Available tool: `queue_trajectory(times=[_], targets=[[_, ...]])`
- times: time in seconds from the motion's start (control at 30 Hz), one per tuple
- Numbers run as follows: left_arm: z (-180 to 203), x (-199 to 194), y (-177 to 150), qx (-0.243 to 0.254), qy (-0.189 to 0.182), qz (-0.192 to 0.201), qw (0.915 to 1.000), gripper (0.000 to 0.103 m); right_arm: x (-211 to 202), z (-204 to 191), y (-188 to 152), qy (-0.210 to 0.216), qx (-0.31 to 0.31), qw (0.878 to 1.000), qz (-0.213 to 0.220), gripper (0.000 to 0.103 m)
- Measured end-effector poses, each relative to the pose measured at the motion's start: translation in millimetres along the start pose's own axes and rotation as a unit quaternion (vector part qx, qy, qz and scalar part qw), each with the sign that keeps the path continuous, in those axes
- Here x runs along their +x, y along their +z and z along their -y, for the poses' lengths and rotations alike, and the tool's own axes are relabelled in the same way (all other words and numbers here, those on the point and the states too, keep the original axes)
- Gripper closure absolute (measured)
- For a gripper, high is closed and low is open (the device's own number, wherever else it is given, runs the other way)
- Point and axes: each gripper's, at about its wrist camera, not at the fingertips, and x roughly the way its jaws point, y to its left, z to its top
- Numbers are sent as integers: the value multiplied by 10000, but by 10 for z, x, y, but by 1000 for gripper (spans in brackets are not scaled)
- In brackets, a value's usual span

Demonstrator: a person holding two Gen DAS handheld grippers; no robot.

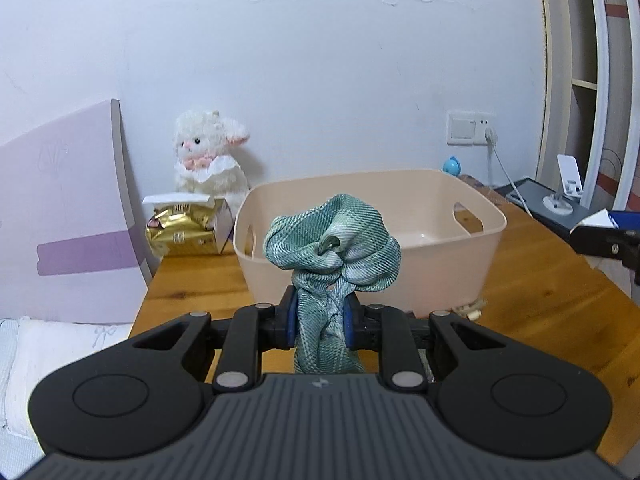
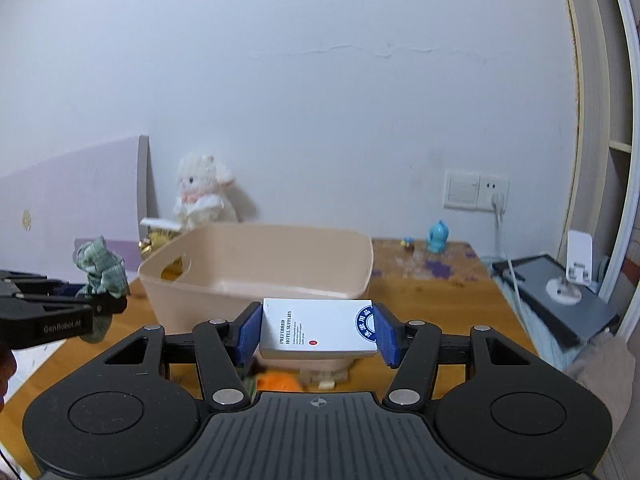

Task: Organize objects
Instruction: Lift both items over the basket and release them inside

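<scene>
Left gripper (image 1: 319,320) is clamped on a green checked scrunchie (image 1: 332,240); the cloth is pinched between the blue pads (image 1: 291,316) w/ the ruffled loop standing up above the fingers and a bit hanging below. It's held in the air in front of the near wall of the pink basket (image 1: 472,264), not inside it. In the right wrist view the same gripper (image 2: 108,305) shows at far left, side on, scrunchie (image 2: 100,266) poking up from its tip, left of the basket (image 2: 224,280).

Right gripper (image 2: 319,330) is clamped on a small white box (image 2: 316,330) w/ blue print and a round blue seal, held flat across btwn the pads (image 2: 249,330), just in front of the basket's near wall, above the table. In the left wrist view the right gripper (image 1: 608,240) peeks in at the right edge w/ a corner of the box (image 1: 600,218).

Basket sits on a wooden table (image 1: 540,292), handle cut-outs at each end; its inside looks bare as far as it shows. Behind it on the left: a white plush lamb (image 1: 210,156) against the wall and a gold tissue pack (image 1: 180,228). Back right: a small blue figure (image 2: 438,236), a wall socket w/ a plug and cable (image 2: 498,204), a white phone stand (image 2: 576,268) on a dark flat box. Under the right gripper smth orange (image 2: 280,382) lies on the table, too blurred to tell what.
</scene>
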Motion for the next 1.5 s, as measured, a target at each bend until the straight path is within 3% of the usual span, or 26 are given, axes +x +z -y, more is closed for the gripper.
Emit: queue_trajectory(times=[0.47,0.77,1.1,1.23,1.27,1.3,1.37,1.5], targets=[[32,770,504,19,128,-60,9999,79,750,45,399,-104,97,9997,207,48],[43,1630,563,-13,341,-695,9970,79,1555,-51,451,-253,-33,9995,-200,48],[49,2193,510,97,439,-1484,9879,79,2128,-191,337,-333,-577,9940,-864,48],[37,2214,508,12,362,-1674,9852,68,2184,-211,311,-312,-570,9927,-1019,47],[34,2197,506,8,359,-1648,9857,65,2178,-206,311,-299,-558,9928,-1018,40],[43,2189,510,29,380,-1631,9859,60,2164,-203,312,-293,-558,9930,-1002,40],[56,2146,522,43,406,-1573,9867,40,2129,-187,324,-272,-538,9934,-975,36],[86,2022,575,64,389,-1428,9890,29,2009,-152,361,-289,-468,9946,-879,28]])
